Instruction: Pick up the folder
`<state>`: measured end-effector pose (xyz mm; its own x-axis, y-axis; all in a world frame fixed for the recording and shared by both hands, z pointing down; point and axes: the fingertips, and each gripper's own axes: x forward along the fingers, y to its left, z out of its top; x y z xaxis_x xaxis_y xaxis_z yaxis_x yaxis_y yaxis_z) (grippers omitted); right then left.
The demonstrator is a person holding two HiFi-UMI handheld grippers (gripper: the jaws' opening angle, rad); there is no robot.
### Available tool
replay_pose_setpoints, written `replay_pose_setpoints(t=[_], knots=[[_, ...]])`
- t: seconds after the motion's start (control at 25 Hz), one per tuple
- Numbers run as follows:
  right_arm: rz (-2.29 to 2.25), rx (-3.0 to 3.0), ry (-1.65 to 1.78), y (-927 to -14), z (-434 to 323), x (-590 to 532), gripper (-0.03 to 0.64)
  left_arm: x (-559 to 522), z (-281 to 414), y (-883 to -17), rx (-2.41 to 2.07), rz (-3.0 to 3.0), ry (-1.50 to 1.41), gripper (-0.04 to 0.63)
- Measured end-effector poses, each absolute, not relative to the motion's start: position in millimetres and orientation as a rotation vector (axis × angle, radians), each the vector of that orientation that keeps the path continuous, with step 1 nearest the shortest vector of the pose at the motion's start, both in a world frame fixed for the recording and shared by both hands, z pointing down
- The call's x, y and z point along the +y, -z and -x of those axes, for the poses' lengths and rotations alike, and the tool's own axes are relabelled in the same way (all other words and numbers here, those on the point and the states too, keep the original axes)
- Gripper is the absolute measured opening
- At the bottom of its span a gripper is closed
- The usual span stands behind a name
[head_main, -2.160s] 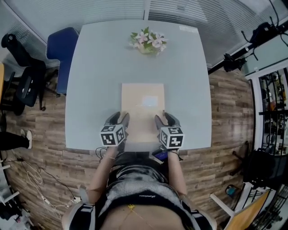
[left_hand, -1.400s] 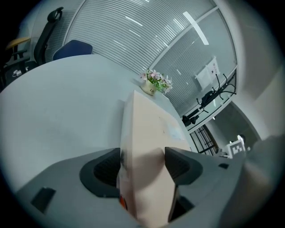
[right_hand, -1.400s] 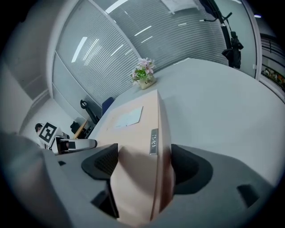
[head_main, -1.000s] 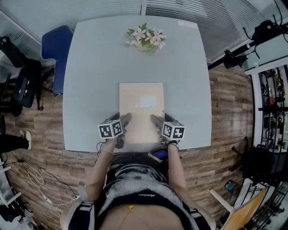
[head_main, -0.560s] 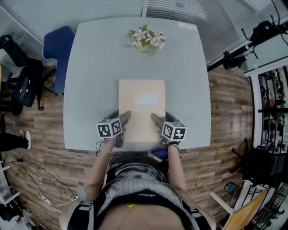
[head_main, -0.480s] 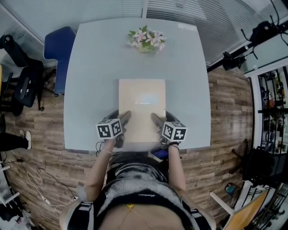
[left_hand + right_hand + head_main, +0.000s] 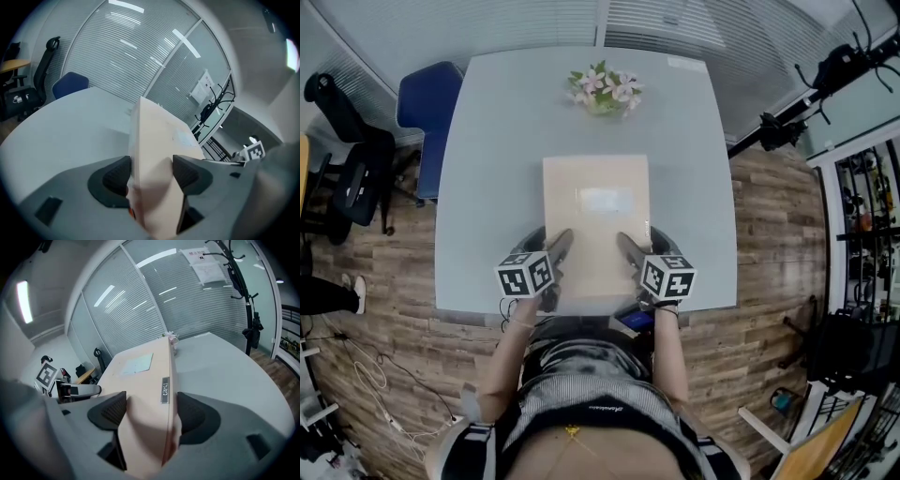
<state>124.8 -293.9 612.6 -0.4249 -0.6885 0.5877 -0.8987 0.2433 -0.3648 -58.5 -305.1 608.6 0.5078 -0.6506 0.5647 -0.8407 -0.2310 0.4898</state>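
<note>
Folder (image 7: pixel 596 220): tan and flat, long axis running 12–6. It sits over the middle of the bench (image 7: pixel 506 141), near end at the bench's 6 o'clock edge.
Left claw (image 7: pixel 548 246): clenched on the folder at its 7 o'clock corner. One jaw is on each face, tight against it, and the folder fills the gap.
Right claw (image 7: pixel 643 246): clenched on the folder at its 5 o'clock corner, on the spine side. Jaws are pressed to both faces.
Support: both claws hold the near end. Can't tell whether the far end touches the bench.
Label (image 7: pixel 602 199): pale rectangle on the top face, toward 12 o'clock from the folder's centre.
Tag (image 7: pixel 165 390): small dark strip on the spine, just ahead of the right claw's jaws.
Flowers (image 7: pixel 605 89): pink-and-white bunch on the bench, 12 o'clock from the folder, well apart from it.
Chair (image 7: pixel 427 103): blue, at the bench's 10 o'clock corner.
Floor (image 7: pixel 769 216): wood planks around the bench.
Person: stands at the bench's 6 o'clock edge, one forearm running to each claw.
</note>
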Motion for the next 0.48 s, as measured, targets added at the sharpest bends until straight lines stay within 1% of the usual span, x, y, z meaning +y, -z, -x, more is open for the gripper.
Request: replay_pose_setpoints(t=[0.48], knots=[[-1.559, -2.310, -0.846, -542.2, -129.4, -293.4, 0.341, -306.5, 54.2, -535.5, -1.286, -2.091, -0.210, 0.278]])
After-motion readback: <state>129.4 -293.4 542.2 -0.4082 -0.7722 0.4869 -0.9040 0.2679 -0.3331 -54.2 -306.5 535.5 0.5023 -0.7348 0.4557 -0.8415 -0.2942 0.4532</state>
